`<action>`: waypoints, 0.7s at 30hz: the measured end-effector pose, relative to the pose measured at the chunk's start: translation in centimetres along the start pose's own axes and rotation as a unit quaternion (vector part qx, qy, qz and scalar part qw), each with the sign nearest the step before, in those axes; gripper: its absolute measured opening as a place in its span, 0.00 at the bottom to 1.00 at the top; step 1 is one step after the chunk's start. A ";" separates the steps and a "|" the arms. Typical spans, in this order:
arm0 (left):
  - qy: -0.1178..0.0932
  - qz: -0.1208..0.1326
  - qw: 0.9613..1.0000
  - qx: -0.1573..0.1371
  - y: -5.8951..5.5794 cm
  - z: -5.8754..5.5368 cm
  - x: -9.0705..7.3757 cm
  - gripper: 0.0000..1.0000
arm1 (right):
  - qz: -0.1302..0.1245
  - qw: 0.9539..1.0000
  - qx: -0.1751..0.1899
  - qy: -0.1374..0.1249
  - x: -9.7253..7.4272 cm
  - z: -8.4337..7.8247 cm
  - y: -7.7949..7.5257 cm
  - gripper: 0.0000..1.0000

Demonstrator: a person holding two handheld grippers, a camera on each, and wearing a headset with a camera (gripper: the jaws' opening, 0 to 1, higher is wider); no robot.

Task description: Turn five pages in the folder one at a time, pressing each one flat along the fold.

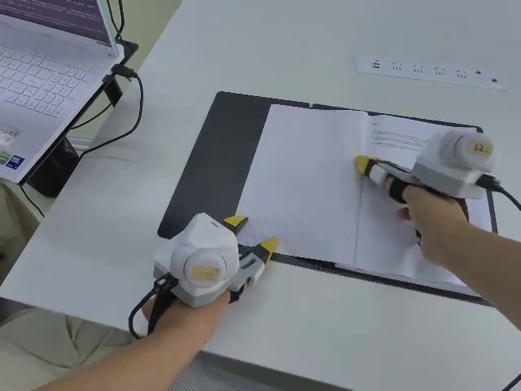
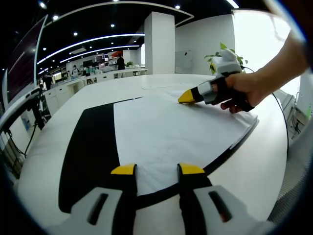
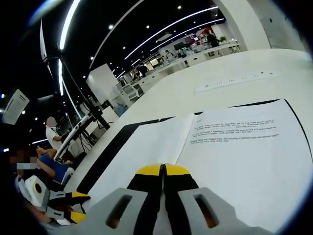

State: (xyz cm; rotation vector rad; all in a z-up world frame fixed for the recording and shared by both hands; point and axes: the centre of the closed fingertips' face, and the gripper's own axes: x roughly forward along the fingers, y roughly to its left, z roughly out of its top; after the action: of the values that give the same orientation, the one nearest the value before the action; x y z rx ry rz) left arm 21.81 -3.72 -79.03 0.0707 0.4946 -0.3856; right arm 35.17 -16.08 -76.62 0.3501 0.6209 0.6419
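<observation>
On the white table point(image 1: 269, 49) lies the open folder point(image 1: 203, 163), its black cover showing left of a blank page point(image 1: 301, 187). At the fold sits the right gripper point(image 1: 364, 165), jaws pressed together (printed sheet point(image 1: 407, 138) just beside). At the folder's near edge the left gripper point(image 1: 251, 232) has its jaws spread over the page's corner.

At ten o'clock in the head view, the laptop point(image 1: 45, 73) runs off the picture's edge, most of its screen cut away. The print on the right page point(image 1: 399, 134) is too small for me to read. My right hand point(image 1: 431, 220) and forearm cover the four-o'clock corner of the folder point(image 1: 203, 163).
</observation>
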 end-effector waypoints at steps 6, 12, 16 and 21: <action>0.000 0.000 1.000 -0.001 0.0 0.0 0.0 0.31 | 0.002 1.000 0.005 0.008 -0.7 -0.6 0.2 0.00; -0.001 0.000 1.000 -0.001 0.1 -0.1 0.1 0.31 | 0.005 1.000 0.006 0.013 -1.5 -1.4 0.4 0.00; -0.001 0.001 1.000 -0.001 0.1 -0.1 0.1 0.31 | 0.005 1.000 0.003 0.018 -1.9 -1.8 0.5 0.00; -0.002 0.001 1.000 -0.001 0.1 0.0 0.0 0.31 | 0.009 1.000 0.004 0.021 -2.4 -2.4 0.9 0.00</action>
State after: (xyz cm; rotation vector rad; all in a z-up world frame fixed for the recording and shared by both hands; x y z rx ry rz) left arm 21.85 -3.67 -79.07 0.0676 0.4916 -0.3840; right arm 31.72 -16.66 -76.97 0.3494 0.6618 0.6654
